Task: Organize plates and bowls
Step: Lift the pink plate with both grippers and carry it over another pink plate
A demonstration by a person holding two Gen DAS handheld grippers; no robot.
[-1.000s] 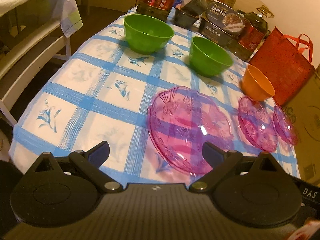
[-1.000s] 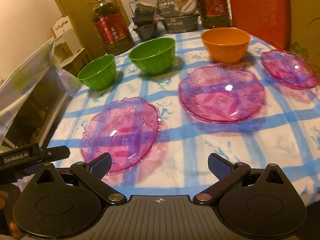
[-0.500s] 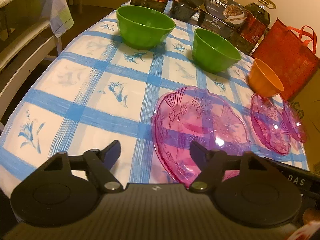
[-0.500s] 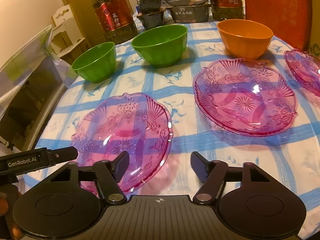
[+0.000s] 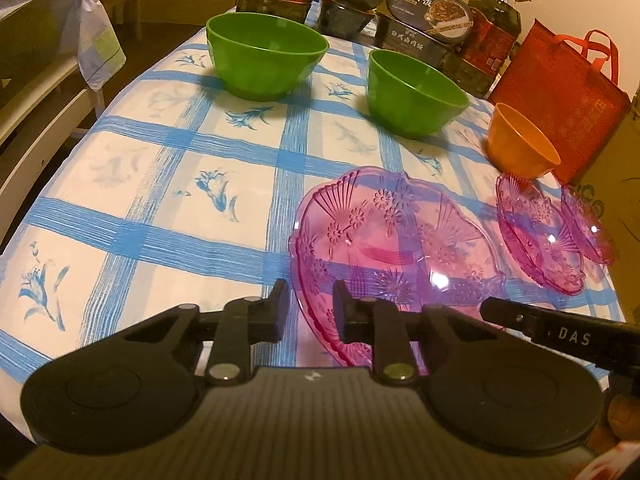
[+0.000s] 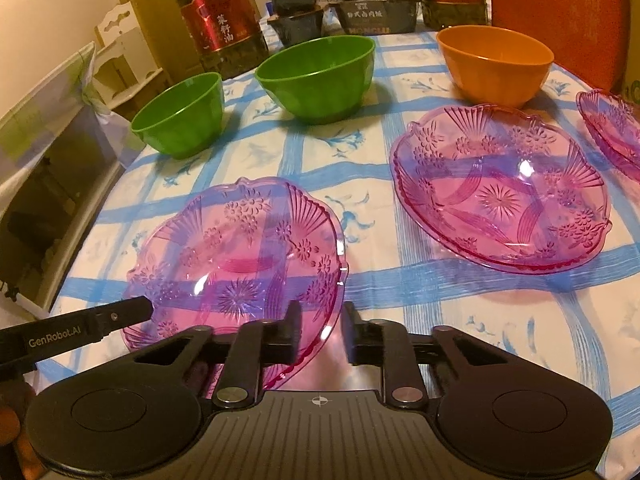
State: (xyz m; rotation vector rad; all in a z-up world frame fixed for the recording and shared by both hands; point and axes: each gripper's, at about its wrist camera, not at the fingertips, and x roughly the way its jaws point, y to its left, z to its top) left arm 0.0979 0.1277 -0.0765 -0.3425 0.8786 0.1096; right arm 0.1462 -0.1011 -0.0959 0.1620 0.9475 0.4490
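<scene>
Moved: Both grippers have come down and in toward the near pink plate (image 5: 394,248), and their jaws have just been closing from wide open. The plate now fills more of each view and sits higher at its near side than before.
Left gripper (image 5: 310,308): Its jaws have come in on the plate's left rim, one finger outside and one inside the dish, so it looks clamped on the rim, though the actual contact is hard to see through the clear plastic.
Right gripper (image 6: 320,330): Its jaws are pinched on the same plate's right rim (image 6: 240,256), one finger over the dish, one outside it.
Why two grips: The plate is wide, shallow and slick. Holding it on opposite edges should keep it level and stop it swinging, which one pinch could not.
Plate's place: On the blue-checked cloth (image 5: 168,184) at the near edge, its near rim seemingly tipped up off the cloth.
Other plates: A second pink plate (image 6: 502,196) lies just to the right and a third (image 6: 612,132) beyond it; they are probably the stack's target.
Bowls: Two green bowls (image 5: 266,56) (image 5: 416,92) and an orange bowl (image 5: 520,146) stand apart behind, untouched.
Clutter: Oil bottles (image 6: 218,20) and food boxes (image 5: 428,14) crowd the far edge.
Stage: Early; nothing is stacked yet.
</scene>
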